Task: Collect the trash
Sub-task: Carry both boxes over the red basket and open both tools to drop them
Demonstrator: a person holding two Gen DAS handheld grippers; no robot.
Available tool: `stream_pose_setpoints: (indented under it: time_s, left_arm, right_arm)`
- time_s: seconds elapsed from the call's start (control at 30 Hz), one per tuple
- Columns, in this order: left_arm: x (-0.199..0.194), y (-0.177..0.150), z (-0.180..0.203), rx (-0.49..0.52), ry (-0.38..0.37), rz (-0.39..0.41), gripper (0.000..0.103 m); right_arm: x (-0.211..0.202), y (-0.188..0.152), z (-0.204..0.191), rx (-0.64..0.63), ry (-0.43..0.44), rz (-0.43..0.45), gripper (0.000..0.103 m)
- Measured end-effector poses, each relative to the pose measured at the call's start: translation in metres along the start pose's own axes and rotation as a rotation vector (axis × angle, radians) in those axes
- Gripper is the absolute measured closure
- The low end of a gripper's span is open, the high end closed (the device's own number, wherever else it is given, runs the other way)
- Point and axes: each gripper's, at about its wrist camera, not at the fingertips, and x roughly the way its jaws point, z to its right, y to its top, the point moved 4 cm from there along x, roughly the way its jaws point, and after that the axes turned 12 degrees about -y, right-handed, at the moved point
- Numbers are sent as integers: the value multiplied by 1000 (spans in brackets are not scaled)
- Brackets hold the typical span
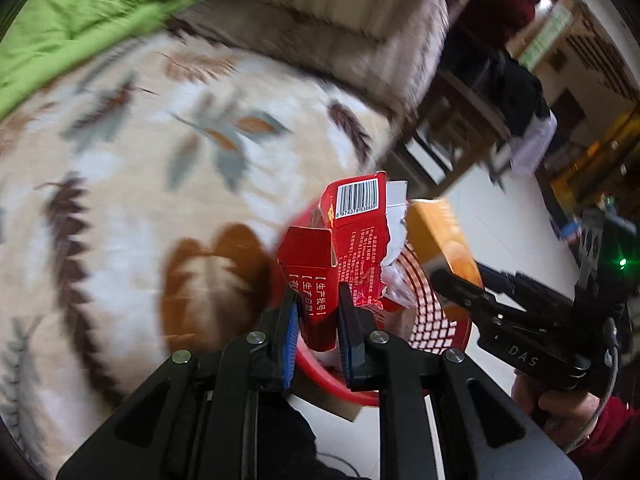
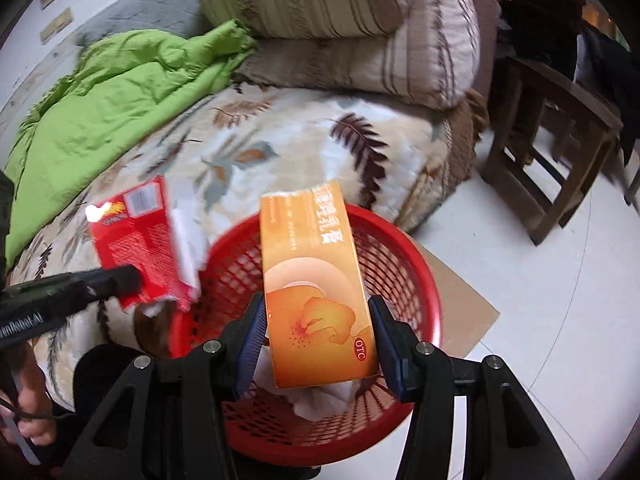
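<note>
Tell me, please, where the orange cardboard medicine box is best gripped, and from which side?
Judging by the right gripper, hold the orange cardboard medicine box near its lower end, across its two long narrow edges, coming from the end nearest the camera. Those edges run straight and parallel, so the pads sit flat while the free end points over the red mesh plastic basket.

Both wrist views look forward and down, close above the red basket [image 1: 436, 320] [image 2: 416, 280], shared at lower centre; the bed [image 1: 120, 160] [image 2: 300, 140] fills each upper left.
</note>
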Motion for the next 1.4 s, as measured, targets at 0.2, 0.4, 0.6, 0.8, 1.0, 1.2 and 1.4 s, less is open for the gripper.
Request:
stream_pose_setpoints:
  time_s: [0.2, 0.4, 0.6, 0.8, 1.0, 1.2, 1.4]
  left_arm:
    - [-9, -2, -12, -68, 3, 12, 55]
    - [-91, 3, -37, -60, 121, 204, 46]
    - [-177, -17, -75, -103, 306, 380, 40]
    - [-252, -68, -109, -166, 539, 491, 29]
    - [-281, -125, -130, -295, 671, 547, 16]
    - [-267, -144, -130, -328, 679, 539, 16]
    - [-238, -123, -92, -200, 642, 521, 15]
  right_arm:
    - [4, 1, 10, 1, -59, 3, 47]
    - [-21, 21, -20, -26, -1, 104, 47]
    - [-53, 38, -109, -159, 161, 206, 37]
    - [-78, 28, -206, -343, 313, 247, 34]
    - [-100, 2, -259, -439, 367, 302, 18]
    - [-88, -21, -253, -451, 281, 279, 18]
    - [-75, -24, -197, -378, 122, 258, 18]
